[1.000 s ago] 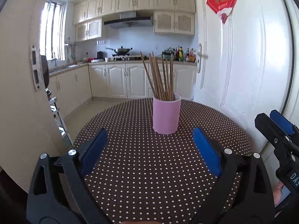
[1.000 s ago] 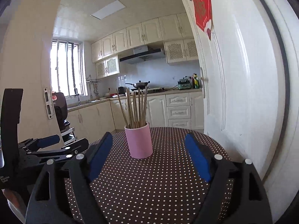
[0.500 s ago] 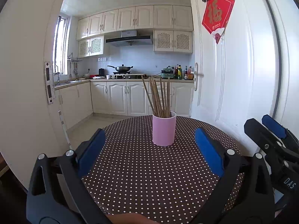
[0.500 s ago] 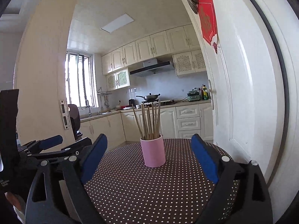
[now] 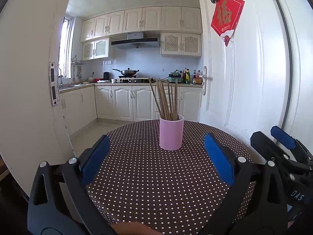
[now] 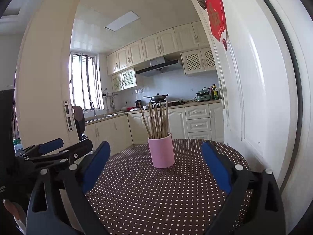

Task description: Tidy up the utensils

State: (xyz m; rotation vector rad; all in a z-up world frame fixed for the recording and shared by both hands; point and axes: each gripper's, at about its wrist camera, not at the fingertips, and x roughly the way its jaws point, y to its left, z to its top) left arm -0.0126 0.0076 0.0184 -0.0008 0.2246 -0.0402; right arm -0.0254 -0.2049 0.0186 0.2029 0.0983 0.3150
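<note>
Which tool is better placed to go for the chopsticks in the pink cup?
Marginally left. Both tools are open and empty, short of the pink cup. The left tool frames the chopsticks near centre; the right tool looks similar.

Both grippers lifted and pulled back from pink cup (image 5: 171, 132); views tilted upward.
</note>
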